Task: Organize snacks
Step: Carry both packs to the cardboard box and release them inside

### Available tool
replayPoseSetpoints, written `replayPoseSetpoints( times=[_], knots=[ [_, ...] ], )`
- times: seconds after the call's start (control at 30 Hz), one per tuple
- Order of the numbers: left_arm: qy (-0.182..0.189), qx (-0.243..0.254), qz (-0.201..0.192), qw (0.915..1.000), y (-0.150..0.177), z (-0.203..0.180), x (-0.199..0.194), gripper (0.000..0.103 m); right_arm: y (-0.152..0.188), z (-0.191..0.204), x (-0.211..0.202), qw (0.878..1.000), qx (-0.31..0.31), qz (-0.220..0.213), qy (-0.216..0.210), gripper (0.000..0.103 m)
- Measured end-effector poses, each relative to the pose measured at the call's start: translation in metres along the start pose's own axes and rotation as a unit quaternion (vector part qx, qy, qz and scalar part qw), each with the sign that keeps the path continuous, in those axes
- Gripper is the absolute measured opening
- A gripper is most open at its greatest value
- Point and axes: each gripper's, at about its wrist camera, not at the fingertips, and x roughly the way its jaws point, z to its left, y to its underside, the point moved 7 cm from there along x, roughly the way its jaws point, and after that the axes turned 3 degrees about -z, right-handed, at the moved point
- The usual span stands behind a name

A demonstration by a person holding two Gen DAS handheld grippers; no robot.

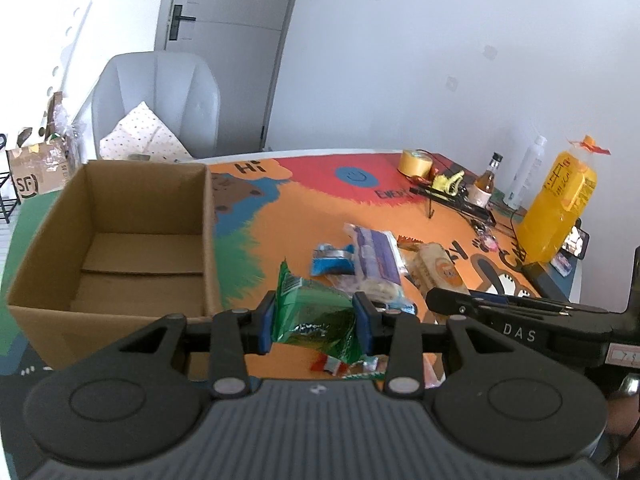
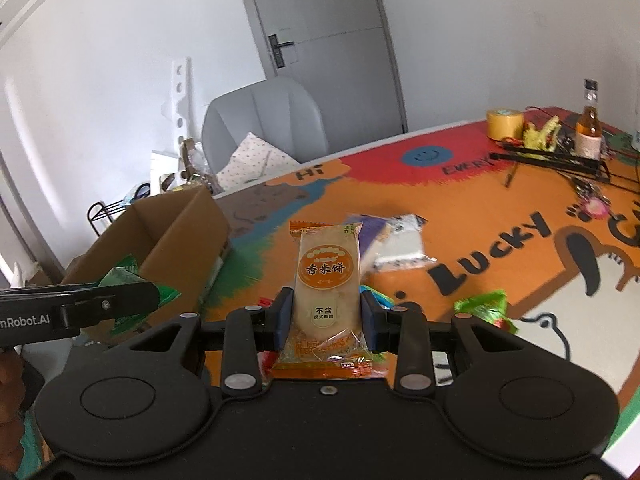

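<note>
- You are working over a table (image 1: 304, 220) covered by a bright orange, red and green cartoon mat, with a grey chair and a door behind it.
- The landmark is the open cardboard box (image 1: 120, 236): it sits at the table's near-left corner and looks empty inside.
- Your left gripper (image 1: 314, 318) is clenched on a green snack packet (image 1: 316, 312), held just right of the box's right wall and nearer the box than your other hand.
- Your right gripper (image 2: 326, 316) is clamped on an orange rice-cracker packet (image 2: 326, 280), its long axis pointing away along the fingers; the box (image 2: 176, 240) lies well to its left.
- More wrapped snacks (image 1: 372, 256) lie loose on the mat right of the box.
- Judged from this, both packets must travel leftward over the box's rim, the left hand's first.
</note>
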Motion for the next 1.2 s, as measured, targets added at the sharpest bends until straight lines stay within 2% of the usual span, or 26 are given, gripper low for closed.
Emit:
replayPoseSetpoints(
  times=[0.77,1.2],
  knots=[
    [-0.062,-0.039,-0.041,0.9964,-0.027,0.087,-0.044,0.038,-0.019,0.091,0.027,0.997,-0.045,0.001,-0.07,0.033],
    [-0.085,-0.06,-0.053,0.9931,-0.047,0.128,-0.034,0.038,-0.032,0.134,0.043,0.993,-0.069,0.002,-0.092,0.033]
  ],
)
